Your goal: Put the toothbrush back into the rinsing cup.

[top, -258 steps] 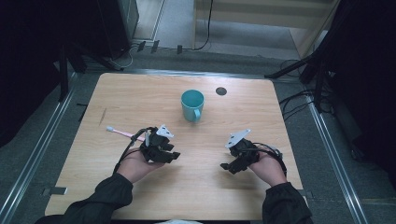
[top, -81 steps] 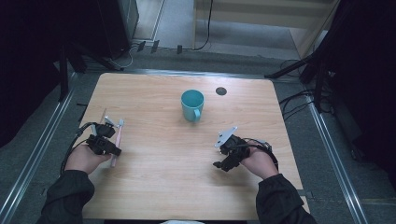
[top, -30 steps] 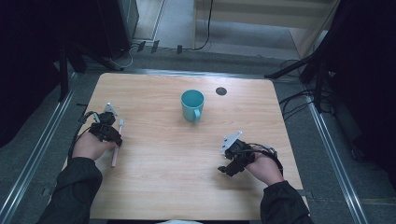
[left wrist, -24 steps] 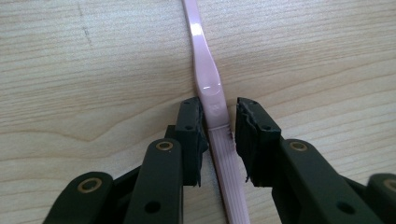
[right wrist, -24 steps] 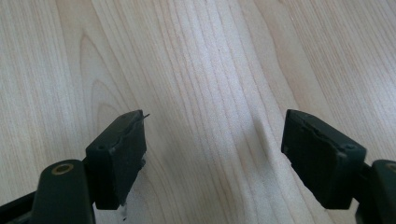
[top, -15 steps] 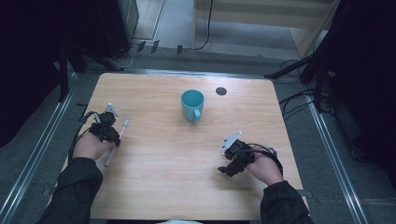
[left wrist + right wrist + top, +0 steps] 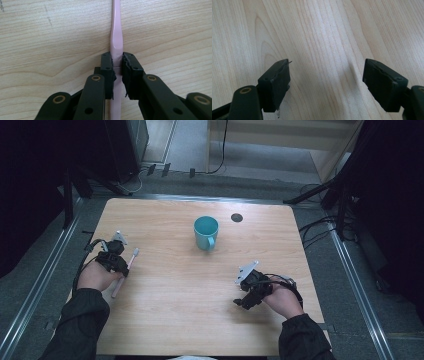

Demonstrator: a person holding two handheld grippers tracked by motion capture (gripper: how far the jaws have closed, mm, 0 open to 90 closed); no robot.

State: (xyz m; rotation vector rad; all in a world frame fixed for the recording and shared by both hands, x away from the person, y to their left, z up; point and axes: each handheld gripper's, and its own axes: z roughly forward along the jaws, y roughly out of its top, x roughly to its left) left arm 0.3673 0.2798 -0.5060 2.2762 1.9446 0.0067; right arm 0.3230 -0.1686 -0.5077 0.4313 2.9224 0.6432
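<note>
We see a light wooden table [image 7: 165, 320] on grey carpet floor [image 7: 360, 285], perhaps dark stands [image 7: 75, 175] around.

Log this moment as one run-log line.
left gripper: just closing, jaws on pink toothbrush handle, flat on table | right gripper: open, empty | teal cup: upright, untouched

no readable text, labels or numbers anywhere

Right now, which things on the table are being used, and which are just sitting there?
Being used:
- pink toothbrush, lying on the table
- left gripper, whose jaws have just been closing, now on the toothbrush handle

Just sitting there:
- teal cup, standing apart mid-table
- small dark round spot in the table
- right gripper, open over bare wood
</note>
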